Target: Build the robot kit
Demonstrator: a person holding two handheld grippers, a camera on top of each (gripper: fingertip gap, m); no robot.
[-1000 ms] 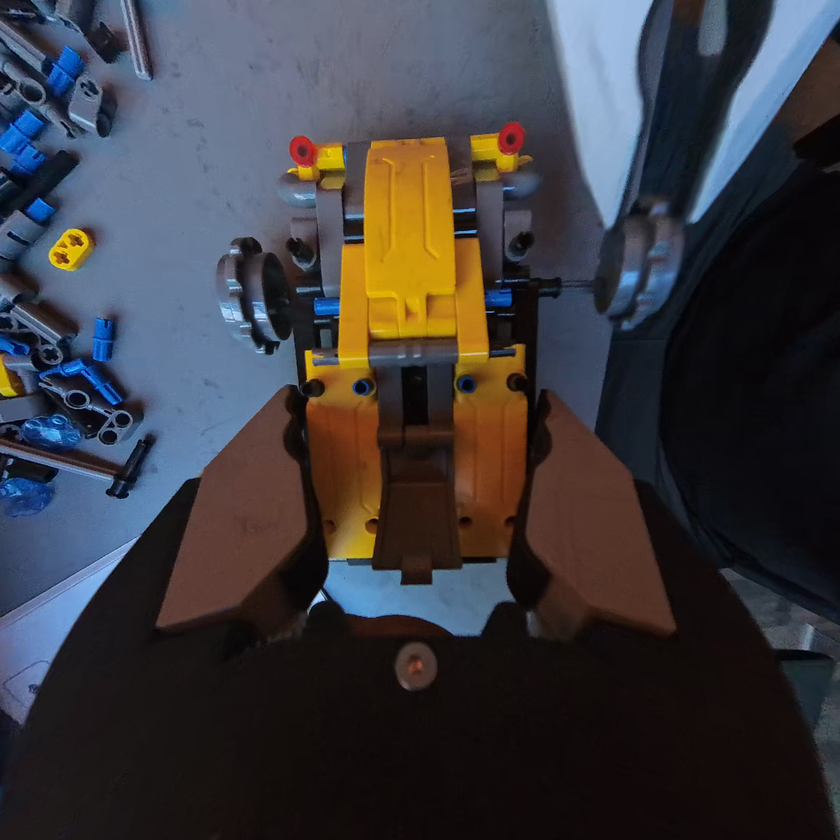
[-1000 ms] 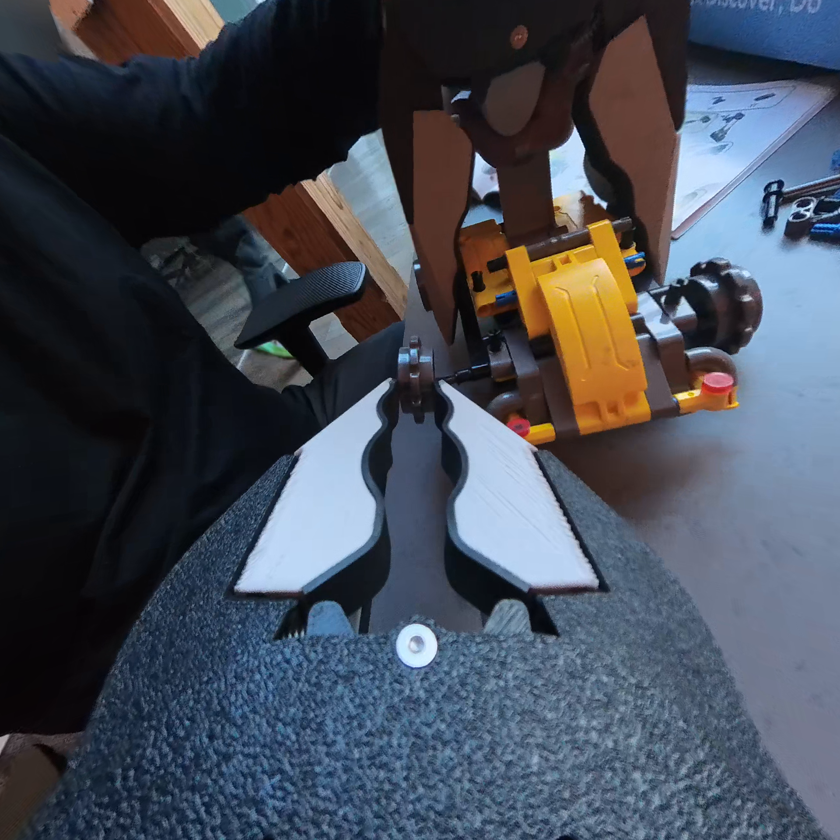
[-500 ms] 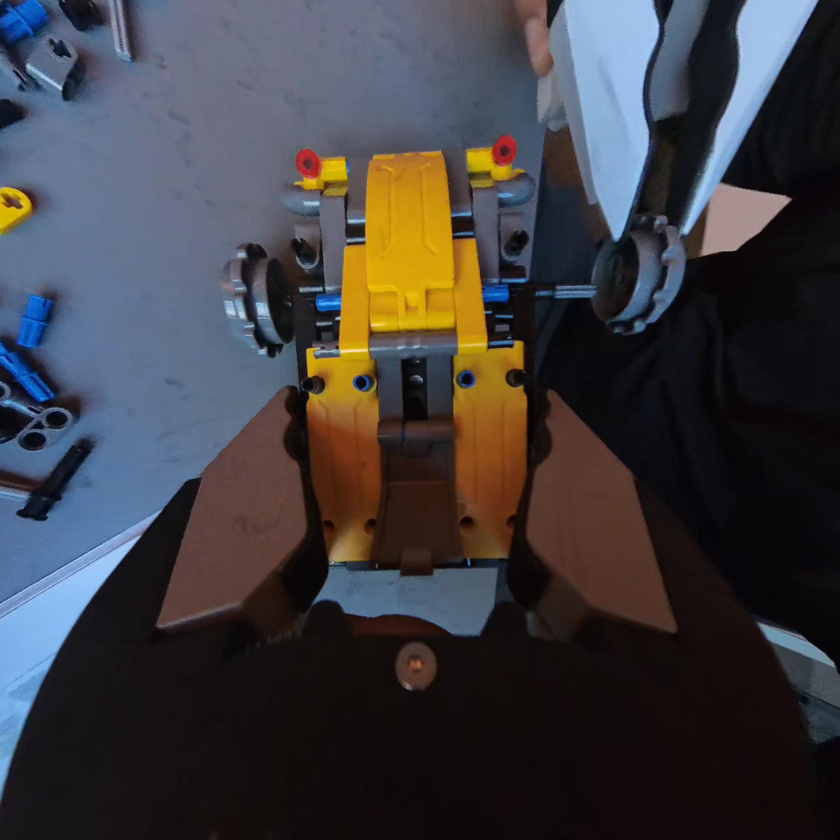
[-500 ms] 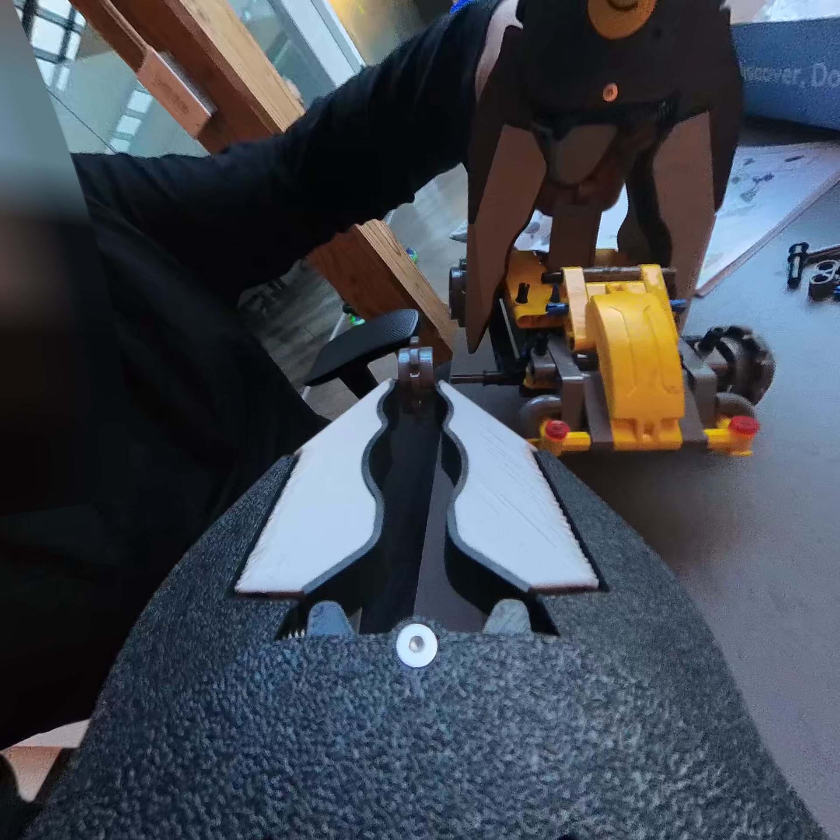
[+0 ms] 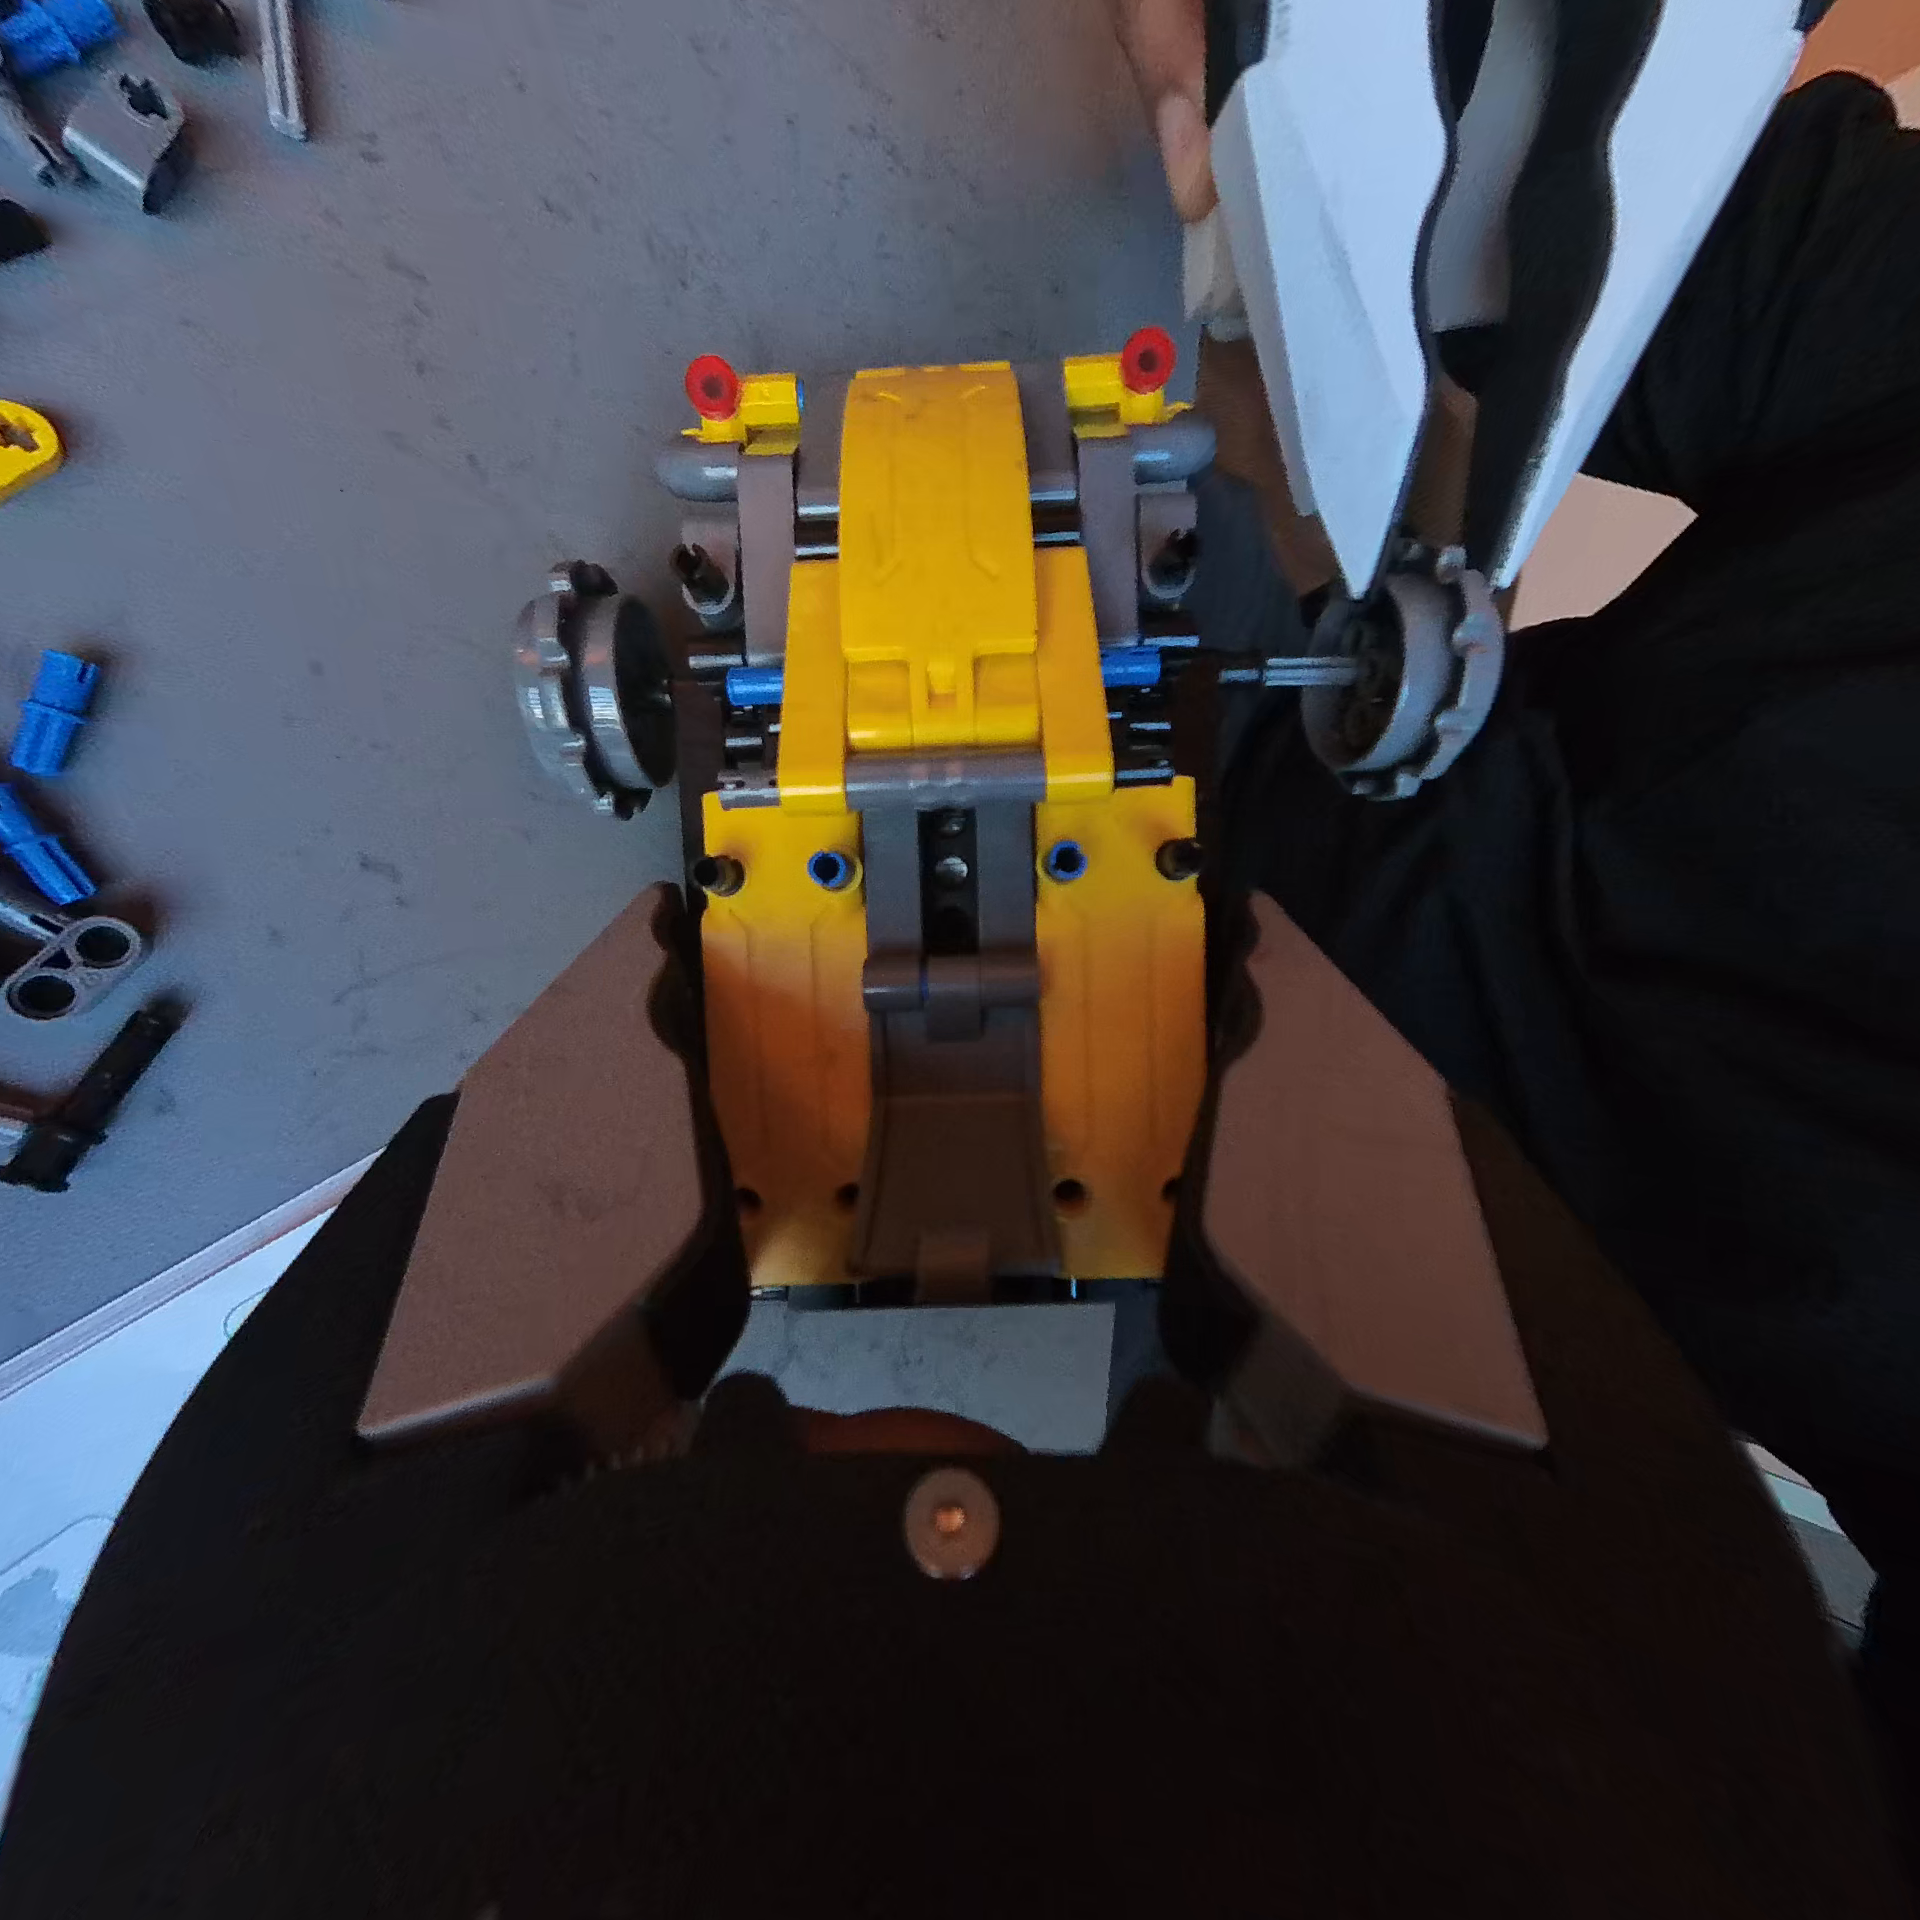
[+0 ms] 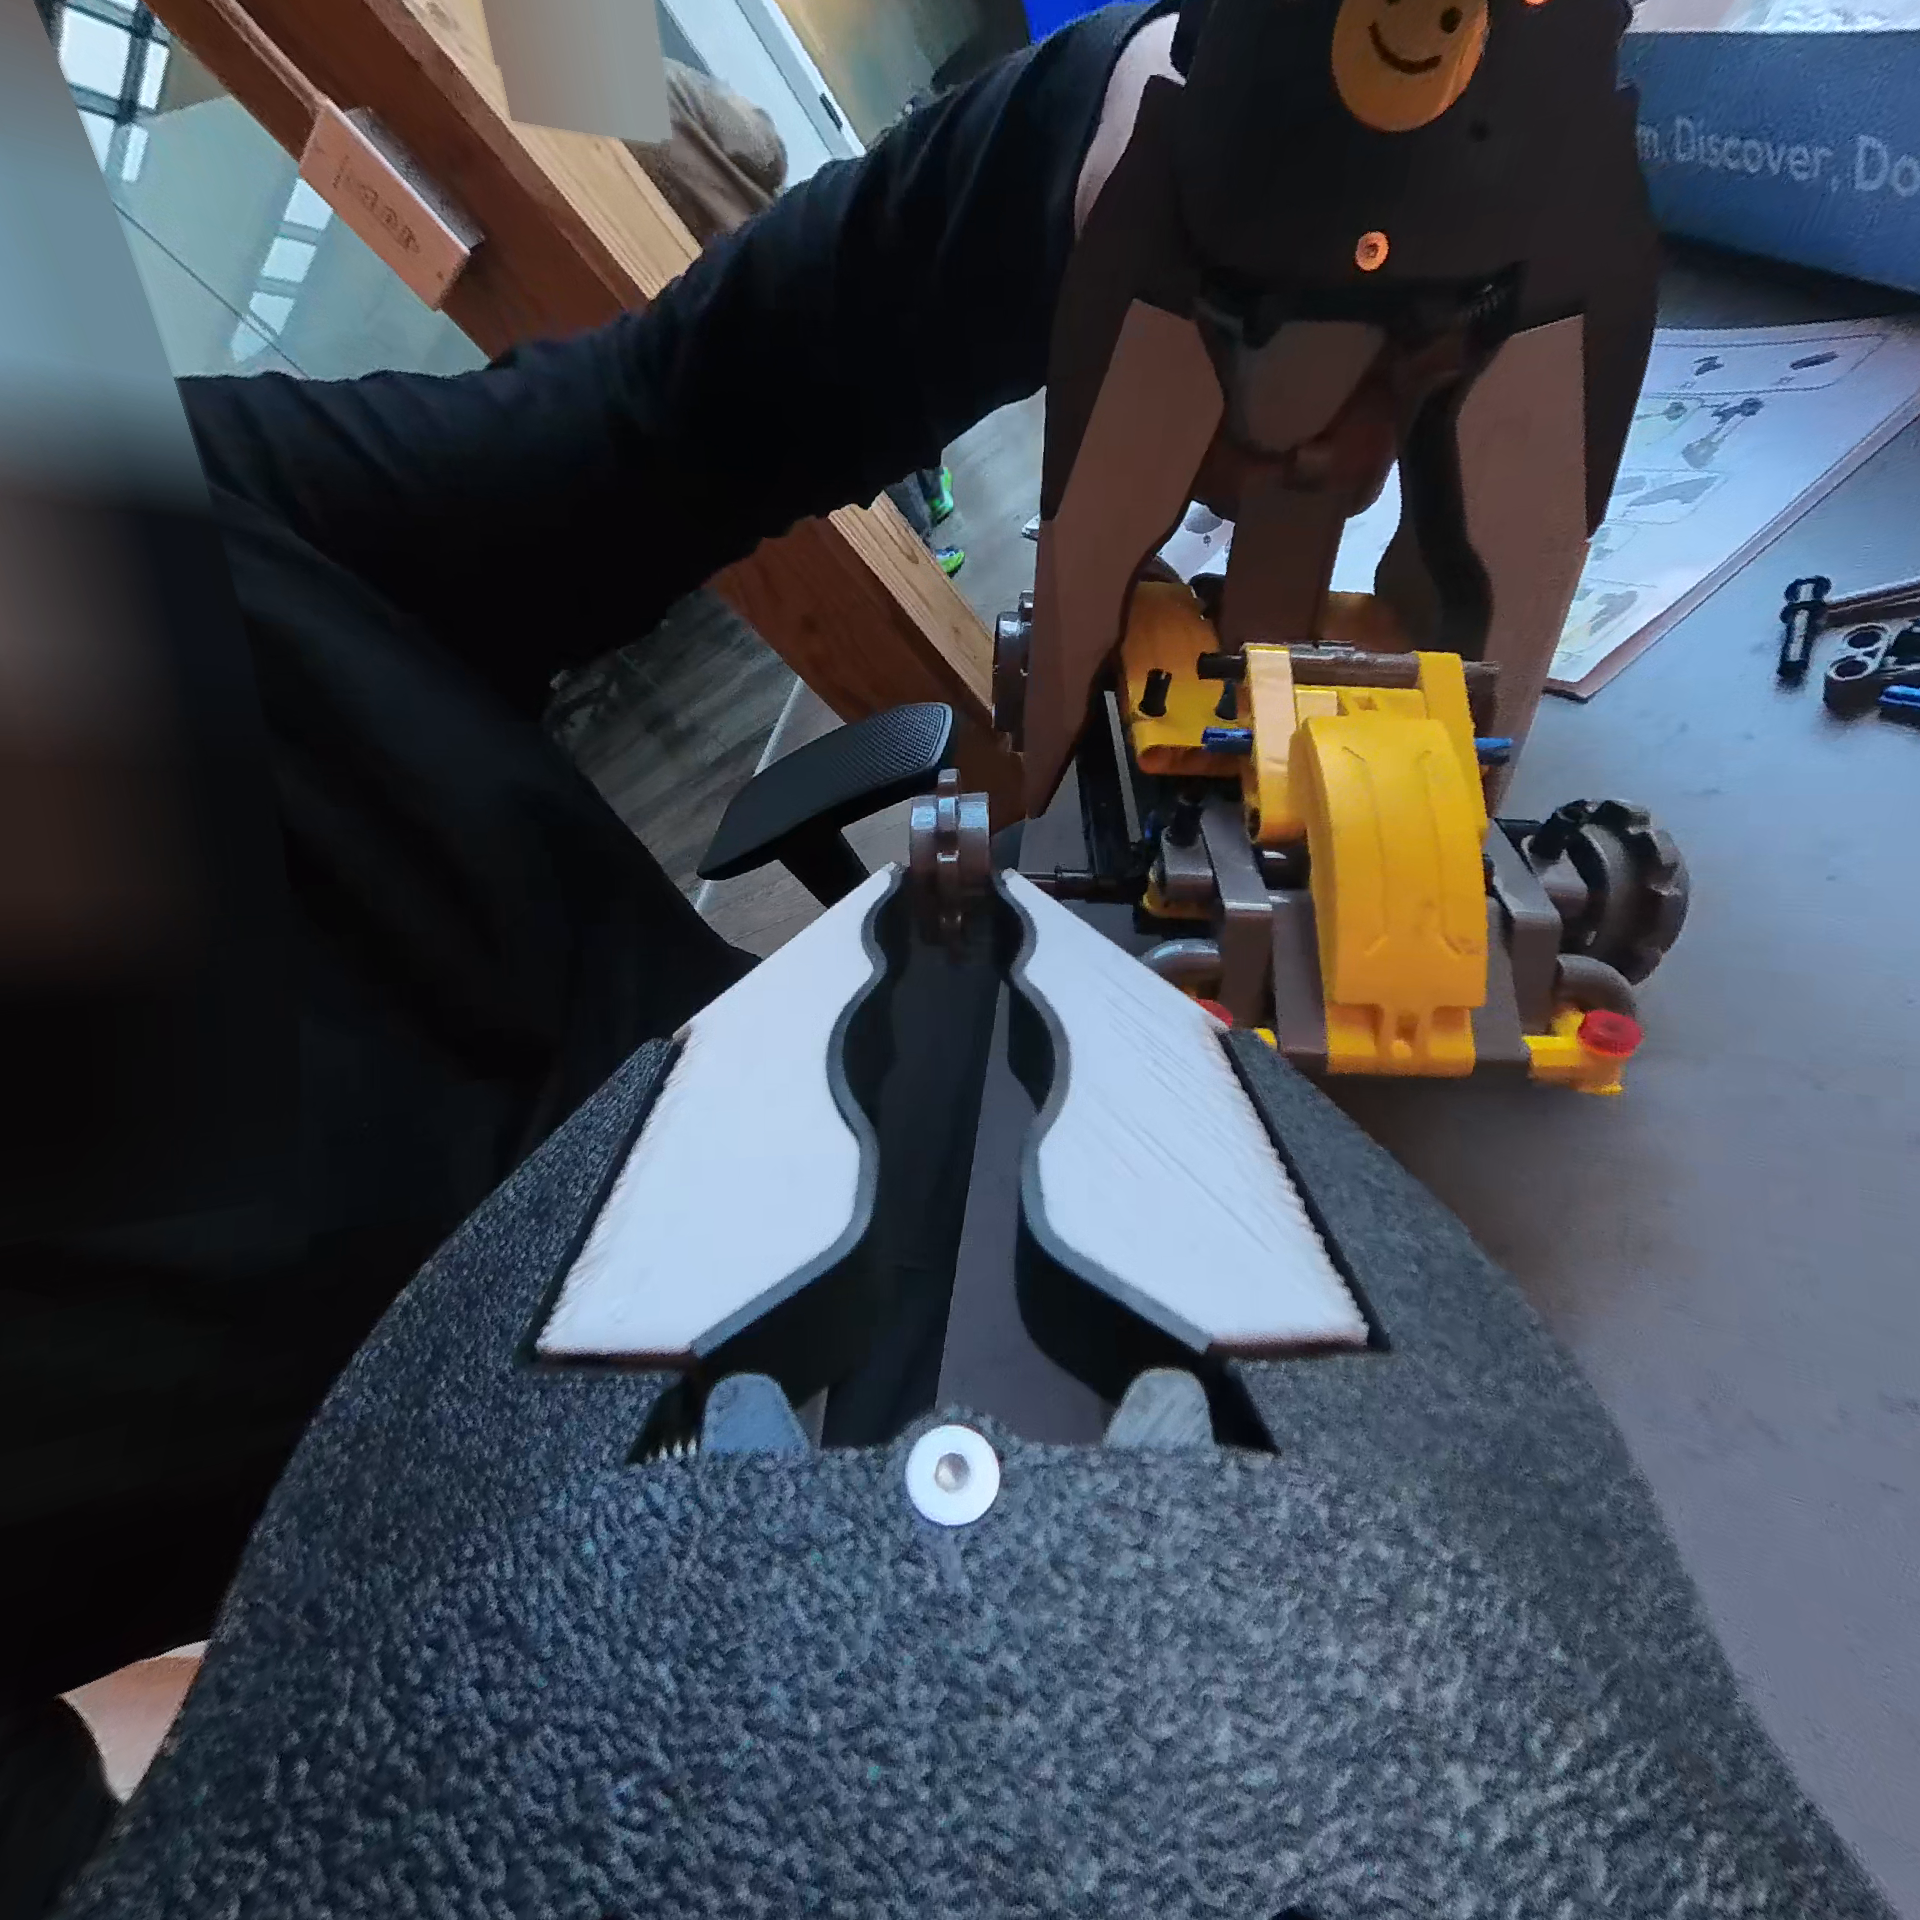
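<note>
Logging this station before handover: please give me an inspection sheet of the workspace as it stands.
Surface: grey table, scuffed.
Job's things: yellow toy vehicle, one grey wheel mounted; second wheel at axle tip.
Clutter: loose blue, grey, black pieces left; instruction sheet.
Grippers: left gripper clamps the vehicle's rear; right gripper pinches the second wheel.
Cables: nothing seen.
Surroundings: chair armrest, wooden beams.
</note>
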